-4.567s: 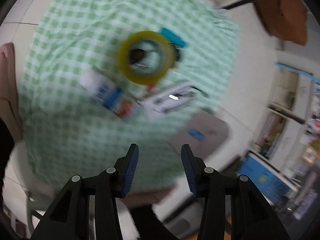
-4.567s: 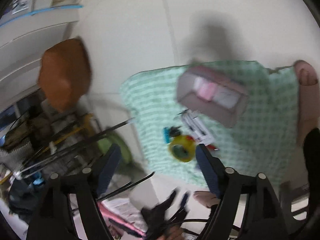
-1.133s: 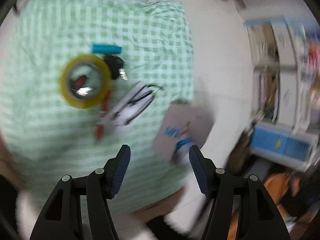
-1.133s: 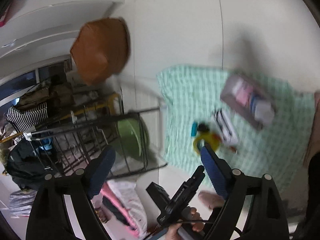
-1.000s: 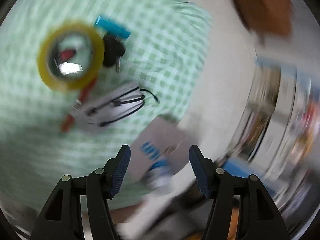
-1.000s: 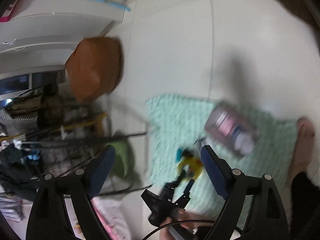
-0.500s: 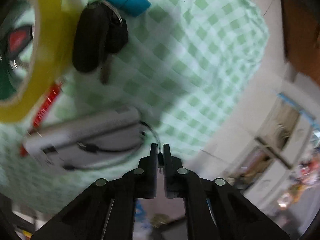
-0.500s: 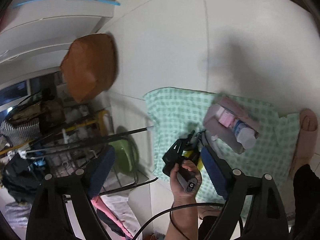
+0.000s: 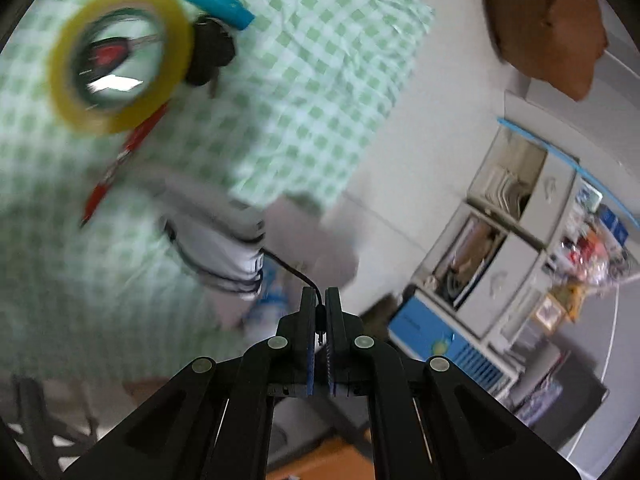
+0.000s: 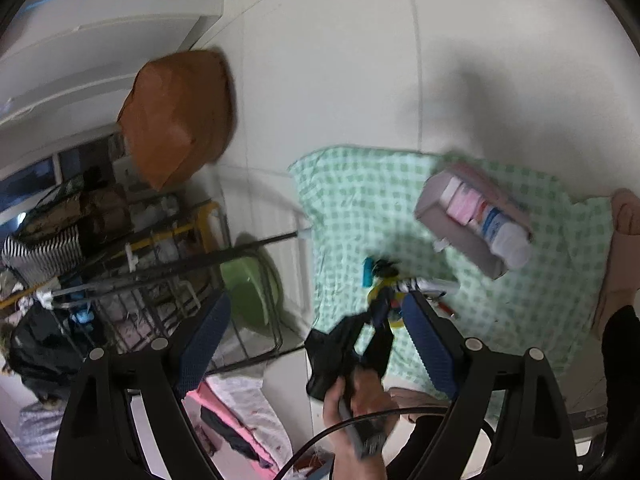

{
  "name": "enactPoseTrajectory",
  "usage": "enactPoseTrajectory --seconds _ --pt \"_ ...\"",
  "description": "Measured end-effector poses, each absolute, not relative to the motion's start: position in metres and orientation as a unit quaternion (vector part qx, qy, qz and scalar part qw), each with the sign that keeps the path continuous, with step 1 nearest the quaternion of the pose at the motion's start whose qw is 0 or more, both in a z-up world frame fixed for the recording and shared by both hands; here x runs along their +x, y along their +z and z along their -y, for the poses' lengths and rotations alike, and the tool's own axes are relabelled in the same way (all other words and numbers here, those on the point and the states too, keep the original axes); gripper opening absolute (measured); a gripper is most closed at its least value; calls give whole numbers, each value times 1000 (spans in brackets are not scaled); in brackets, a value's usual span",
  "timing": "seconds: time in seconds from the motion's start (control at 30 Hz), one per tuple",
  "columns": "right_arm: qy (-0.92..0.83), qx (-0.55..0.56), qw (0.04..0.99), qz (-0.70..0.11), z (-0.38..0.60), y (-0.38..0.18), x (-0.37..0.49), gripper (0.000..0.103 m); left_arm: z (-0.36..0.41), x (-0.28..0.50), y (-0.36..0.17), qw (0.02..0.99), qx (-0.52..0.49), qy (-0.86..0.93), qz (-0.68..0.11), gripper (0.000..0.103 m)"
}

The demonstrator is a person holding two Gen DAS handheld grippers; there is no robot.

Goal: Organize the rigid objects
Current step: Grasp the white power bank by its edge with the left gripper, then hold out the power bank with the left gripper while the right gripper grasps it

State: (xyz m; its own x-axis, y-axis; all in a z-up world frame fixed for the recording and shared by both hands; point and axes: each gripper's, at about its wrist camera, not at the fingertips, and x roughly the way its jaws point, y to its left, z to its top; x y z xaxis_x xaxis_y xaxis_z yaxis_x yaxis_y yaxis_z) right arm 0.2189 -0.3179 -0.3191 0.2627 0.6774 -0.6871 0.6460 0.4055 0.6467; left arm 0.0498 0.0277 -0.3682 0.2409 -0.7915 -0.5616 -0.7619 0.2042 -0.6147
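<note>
A thin black cable [image 9: 289,266] is pinched by the left gripper [image 9: 319,312] at lower centre, its flat white power bank [image 9: 218,248] dangling blurred over green-checked cloth [image 9: 304,80]. The right gripper [image 10: 312,320] is spread wide.

A green checked cloth [image 10: 520,292] on the floor [image 10: 360,60] carries a tape roll [image 9: 120,58], keys [image 9: 210,56], a box [image 10: 464,236].

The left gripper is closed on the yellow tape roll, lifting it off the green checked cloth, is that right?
Not quite. The left gripper is closed, but on a thin black cable running from the white cable-wrapped pack, which lifts off the green checked cloth. The yellow tape roll lies untouched on the cloth, as the left wrist view shows.
</note>
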Motion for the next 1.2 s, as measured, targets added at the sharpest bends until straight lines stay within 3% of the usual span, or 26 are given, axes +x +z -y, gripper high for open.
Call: enactPoseTrajectory --seconds 0.47,0.67,0.83,0.9,0.97,1.03,1.17,1.2 --pt "63 586 454 -668 240 -359 182 89 -101 36 -200 560 -581 -175 -564 1" --pt "104 578 404 -701 192 -377 167 89 -125 19 -185 566 -601 -225 -517 1" --pt "88 603 362 -706 172 -402 153 89 -113 5 -181 578 -571 -249 -528 1" --pt "82 618 358 -695 174 -408 154 72 -103 8 -180 574 -568 -264 -528 1" --pt "105 612 379 -686 176 -404 167 42 -100 9 -180 576 -559 -269 -533 1" --pt "114 595 403 -685 181 -395 179 40 -93 15 -190 574 -561 -268 -532 1" --pt "103 587 430 -678 195 -393 179 25 -93 21 -214 543 -589 -236 -550 2" --pt "94 581 439 -679 202 -394 180 25 -96 20 -220 531 -599 -220 -557 6"
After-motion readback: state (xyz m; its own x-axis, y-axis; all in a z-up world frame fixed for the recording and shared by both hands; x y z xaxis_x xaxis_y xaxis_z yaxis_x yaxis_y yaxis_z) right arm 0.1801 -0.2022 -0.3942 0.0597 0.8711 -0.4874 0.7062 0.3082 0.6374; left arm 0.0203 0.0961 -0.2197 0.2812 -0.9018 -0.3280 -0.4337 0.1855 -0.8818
